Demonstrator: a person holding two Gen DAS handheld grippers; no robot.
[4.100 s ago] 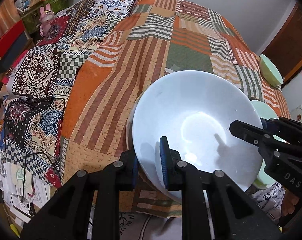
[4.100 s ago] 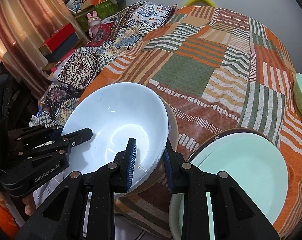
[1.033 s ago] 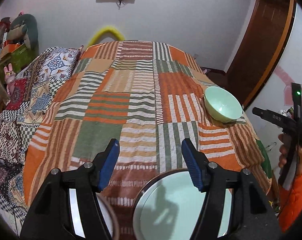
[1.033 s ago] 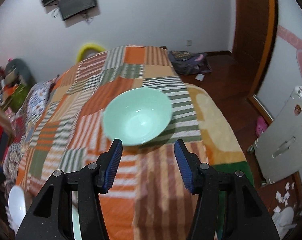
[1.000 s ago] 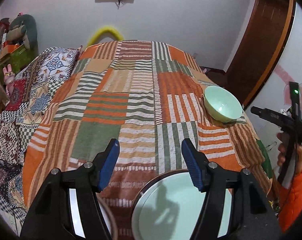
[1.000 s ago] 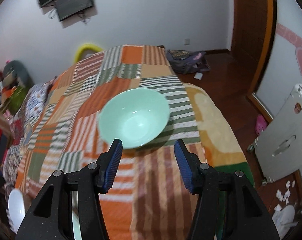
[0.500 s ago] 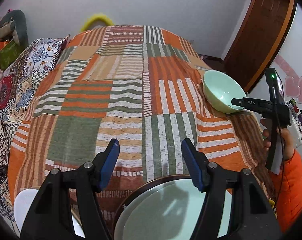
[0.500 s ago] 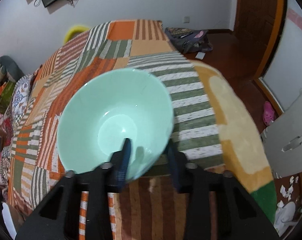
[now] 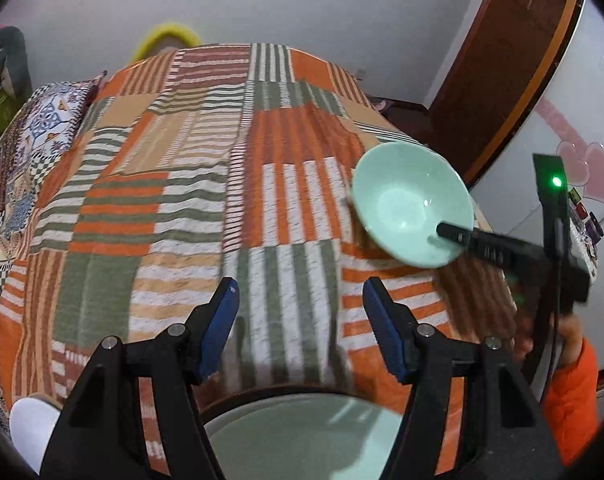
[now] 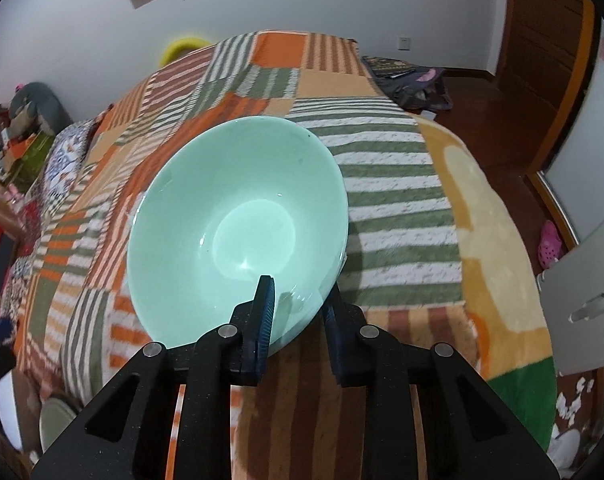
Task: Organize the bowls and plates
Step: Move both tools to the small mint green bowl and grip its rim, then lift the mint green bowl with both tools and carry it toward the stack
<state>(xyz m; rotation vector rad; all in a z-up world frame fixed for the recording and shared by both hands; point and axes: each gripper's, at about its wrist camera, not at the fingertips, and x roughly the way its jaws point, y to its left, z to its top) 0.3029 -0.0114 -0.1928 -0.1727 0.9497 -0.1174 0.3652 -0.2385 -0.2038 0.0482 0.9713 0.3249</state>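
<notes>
The pale green glazed ceramic bowl [image 10: 237, 232] sits at the far right side of the orange, green and white striped patchwork bedspread [image 9: 181, 200], close to the right edge of the bed. The right gripper [image 10: 297, 312] has its 2 fingers straddling the bowl's near rim: one blue pad lies inside the bowl against the inner wall, the other outside and under the rim, so the jaws are closed on that wall. The bowl tilts, its far rim higher than the gripped one, which suggests it is coming off the cloth, though contact underneath is hidden.

The left gripper [image 9: 299, 320] hangs with its jaws spread wide and nothing between them, near the bed's front edge. Directly below it is the pale green round plate with a dark rim [image 9: 302, 432], and at the near left corner a white bowl [image 9: 33, 424] shows partly.

The bowl lies far and to the right of the plate, so the carry would likely run back toward the near side.
</notes>
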